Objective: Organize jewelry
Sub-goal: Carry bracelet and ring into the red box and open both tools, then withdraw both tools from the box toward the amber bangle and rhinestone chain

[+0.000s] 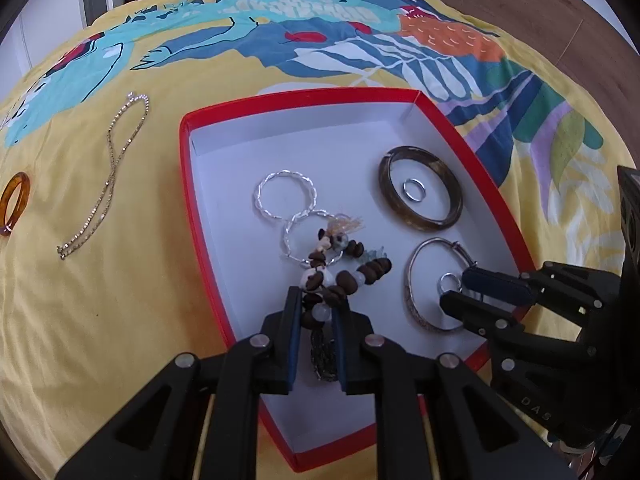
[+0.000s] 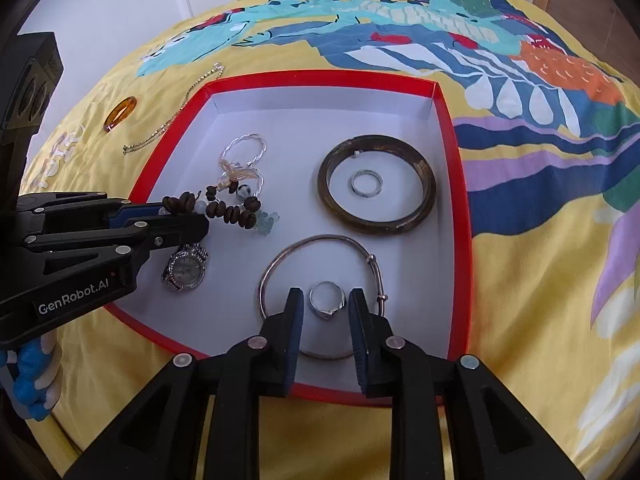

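Both grippers reach into the red box (image 2: 460, 216) lying on the yellow patterned bedspread (image 1: 100, 320).

At the box's near edge, the right gripper (image 2: 326, 312) has its fingers apart, one on each side of a silver ring (image 2: 327, 299) that lies inside a thin silver bangle (image 2: 320, 264).

The left gripper (image 1: 316, 312) is closed on a brown bead bracelet (image 1: 340, 276), above a wristwatch (image 2: 186, 268) near the box's left wall.

Farther in lie twisted silver hoops (image 1: 286, 196) and a dark bangle (image 2: 376, 190) around a small ring (image 2: 367, 183).

Beyond the left wall, on the bedspread, rest a gold chain (image 1: 108, 176) and an amber ring (image 1: 14, 204).
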The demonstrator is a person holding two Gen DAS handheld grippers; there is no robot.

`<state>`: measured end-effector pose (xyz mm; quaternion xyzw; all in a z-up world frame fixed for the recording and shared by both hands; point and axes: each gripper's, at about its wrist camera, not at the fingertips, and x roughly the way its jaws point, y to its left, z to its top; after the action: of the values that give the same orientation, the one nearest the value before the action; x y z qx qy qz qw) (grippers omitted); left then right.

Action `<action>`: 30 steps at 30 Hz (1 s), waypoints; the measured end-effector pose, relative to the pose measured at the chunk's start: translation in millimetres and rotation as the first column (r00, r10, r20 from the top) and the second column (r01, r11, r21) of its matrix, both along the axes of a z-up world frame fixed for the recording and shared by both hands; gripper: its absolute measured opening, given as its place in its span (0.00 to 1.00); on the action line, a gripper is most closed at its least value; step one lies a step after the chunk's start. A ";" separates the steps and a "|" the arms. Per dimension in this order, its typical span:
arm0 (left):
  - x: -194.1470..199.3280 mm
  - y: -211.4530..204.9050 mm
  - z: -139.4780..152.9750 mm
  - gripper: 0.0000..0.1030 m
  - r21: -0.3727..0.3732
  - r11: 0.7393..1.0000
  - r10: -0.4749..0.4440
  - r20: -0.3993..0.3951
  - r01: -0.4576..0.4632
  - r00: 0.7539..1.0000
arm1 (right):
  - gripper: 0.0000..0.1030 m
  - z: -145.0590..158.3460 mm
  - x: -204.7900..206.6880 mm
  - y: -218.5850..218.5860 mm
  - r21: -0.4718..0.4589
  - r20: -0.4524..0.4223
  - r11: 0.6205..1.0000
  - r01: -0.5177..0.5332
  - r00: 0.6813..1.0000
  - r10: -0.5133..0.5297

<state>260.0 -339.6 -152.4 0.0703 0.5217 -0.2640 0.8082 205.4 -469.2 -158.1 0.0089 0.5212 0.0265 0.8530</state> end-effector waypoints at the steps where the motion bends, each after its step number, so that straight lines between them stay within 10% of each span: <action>1: -1.0 0.8 1.1 0.15 0.000 1.000 0.000 0.000 0.000 1.000 | 0.26 1.1 -1.2 -0.9 0.004 0.001 1.000 0.005 1.000 -0.006; 30: -75.1 102.0 99.0 0.19 -0.068 0.996 0.067 0.149 -0.057 0.987 | 0.40 91.7 -77.1 46.0 0.049 0.149 0.996 0.074 0.985 -0.081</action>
<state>184.8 -237.6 -53.4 0.0482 0.4520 -0.2492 0.8551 128.3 -423.2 -66.4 0.0455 0.4535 0.0050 0.8901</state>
